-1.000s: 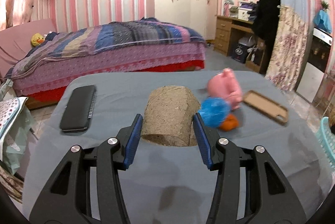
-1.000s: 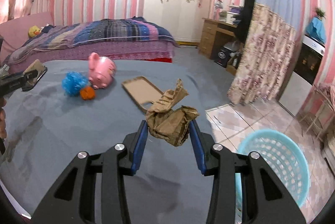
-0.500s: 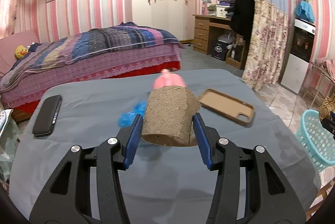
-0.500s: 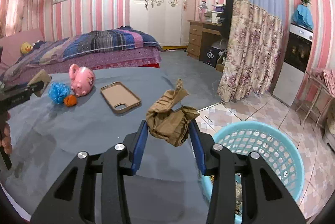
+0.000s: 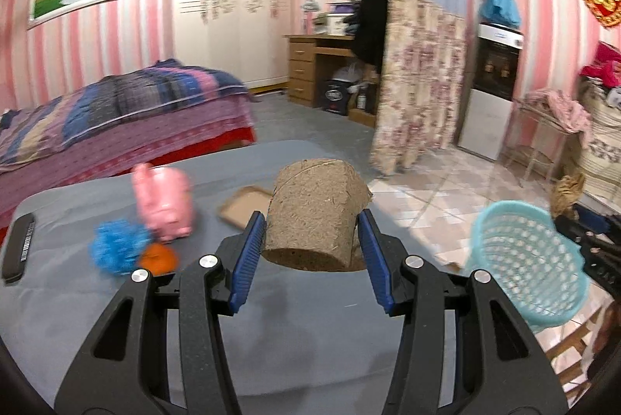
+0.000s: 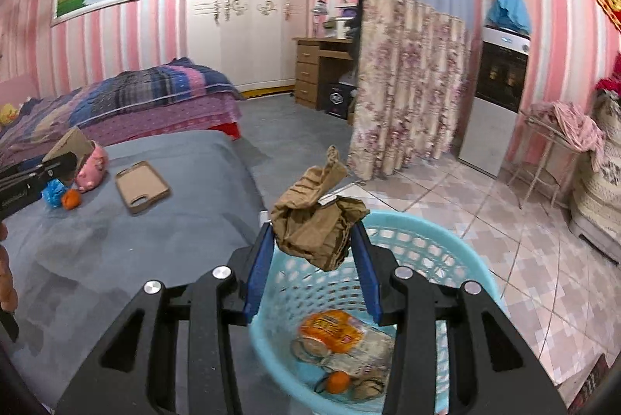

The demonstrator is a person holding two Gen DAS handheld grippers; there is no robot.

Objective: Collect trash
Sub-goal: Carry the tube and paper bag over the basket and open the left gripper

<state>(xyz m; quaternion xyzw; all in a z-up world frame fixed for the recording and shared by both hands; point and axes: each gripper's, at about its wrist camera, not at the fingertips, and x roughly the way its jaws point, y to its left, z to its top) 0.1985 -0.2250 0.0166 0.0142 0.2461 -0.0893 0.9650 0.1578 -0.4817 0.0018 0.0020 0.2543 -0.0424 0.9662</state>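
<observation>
My left gripper (image 5: 310,244) is shut on a brown cardboard roll (image 5: 314,213) and holds it above the grey table (image 5: 97,318). My right gripper (image 6: 312,252) is shut on a crumpled brown paper bag (image 6: 316,225) and holds it over the light blue basket (image 6: 458,267), which stands on the floor at the table's right edge. The basket holds a snack wrapper (image 6: 330,331) and an orange (image 6: 337,381). The basket also shows in the left wrist view (image 5: 524,260), with the right gripper and its paper (image 5: 564,194) above it.
On the table lie a pink pig toy (image 5: 165,201), a blue pom-pom (image 5: 114,246), an orange ball (image 5: 157,258), a tan phone case (image 6: 141,186) and a black phone (image 5: 17,246). A bed (image 6: 128,104), a floral curtain (image 6: 403,85) and a tiled floor (image 6: 543,260) surround it.
Both grippers have swung right with their loads. The right gripper with the paper bag has moved from above the table to over the basket. The left gripper's view has turned toward the basket.
</observation>
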